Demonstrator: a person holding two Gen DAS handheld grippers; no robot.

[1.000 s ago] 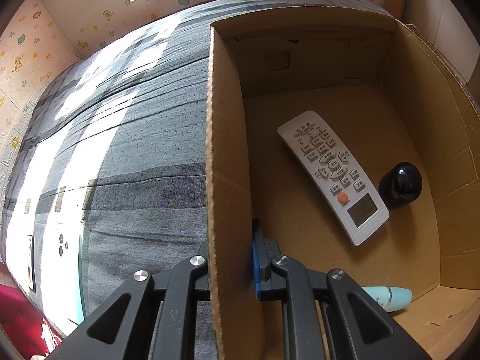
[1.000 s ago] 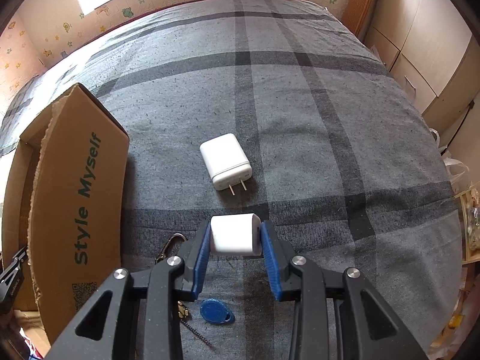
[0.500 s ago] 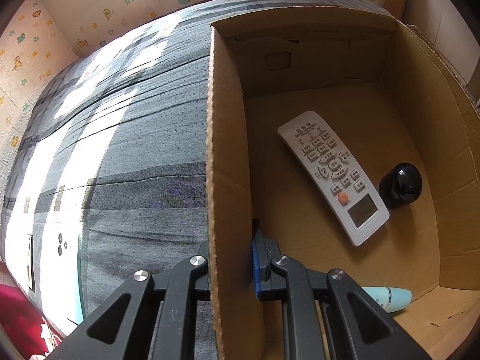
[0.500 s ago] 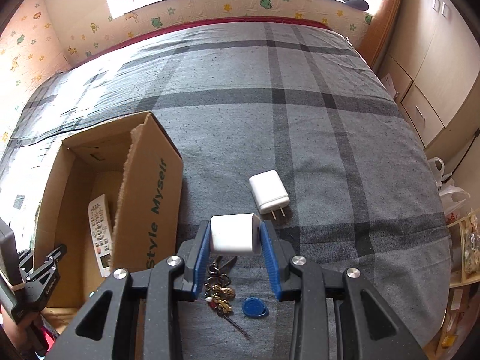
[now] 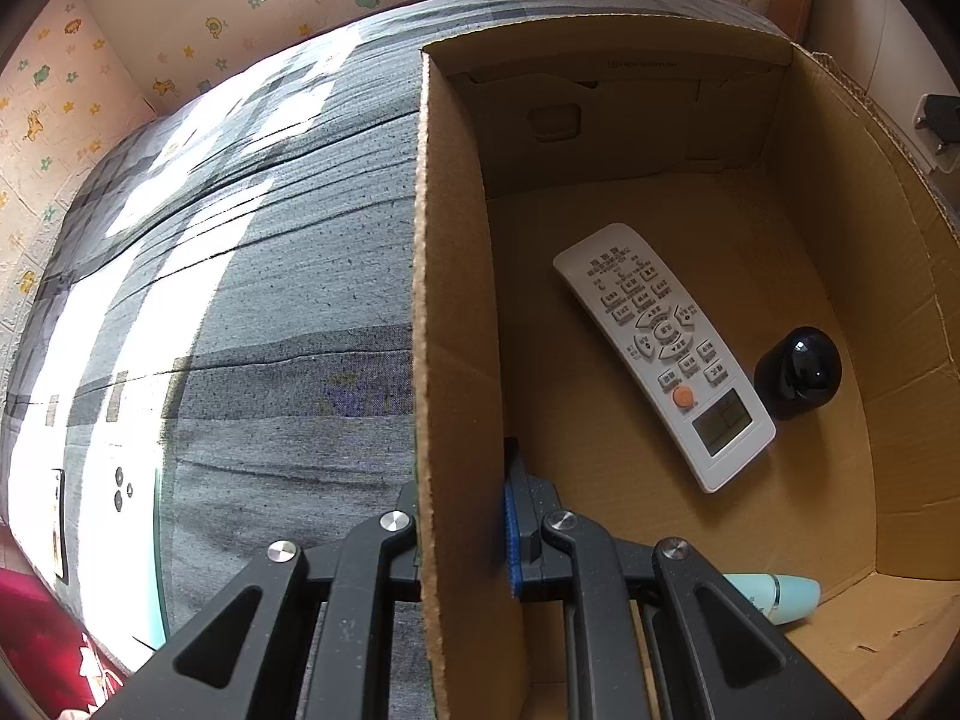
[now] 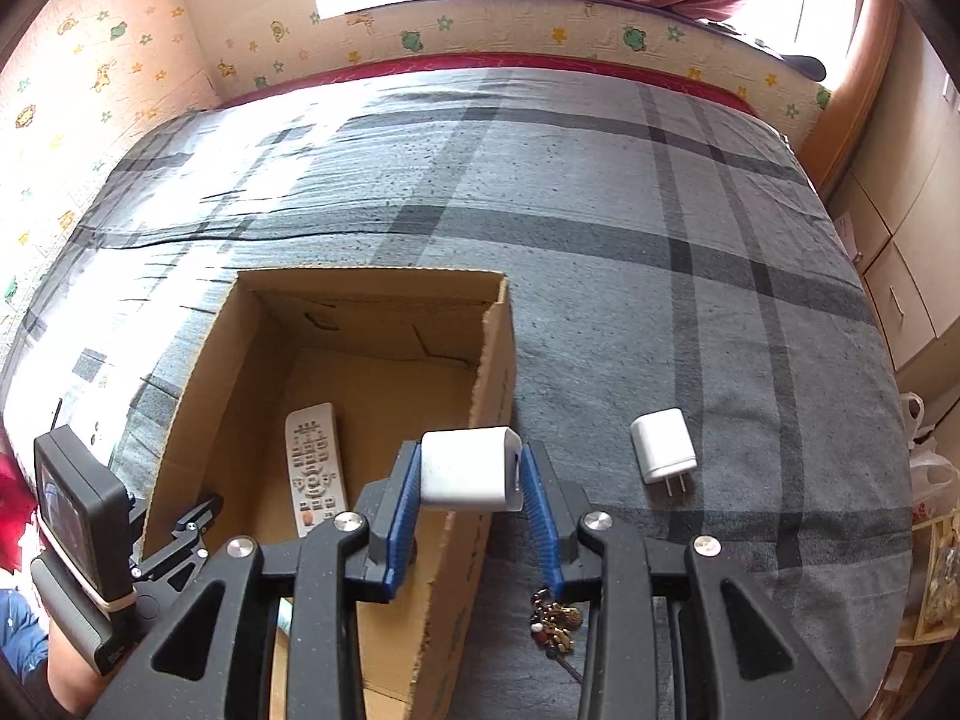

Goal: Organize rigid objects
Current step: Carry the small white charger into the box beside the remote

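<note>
Right wrist view: right gripper [image 6: 471,471] clamps charger [image 6: 470,470]; left gripper [image 5: 462,519] clamps box [image 5: 456,360] wall; no legible writing.

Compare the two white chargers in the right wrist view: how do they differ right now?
The held charger is clamped in the right gripper, lifted over the cardboard box wall; the loose charger lies flat on the grey plaid bedspread, right of the box. The loose charger shows two prongs pointing toward the camera; no prongs are visible on the held charger. The held charger sits crosswise between the fingers; the loose one lies lengthwise. Both are white, rounded blocks.
</note>
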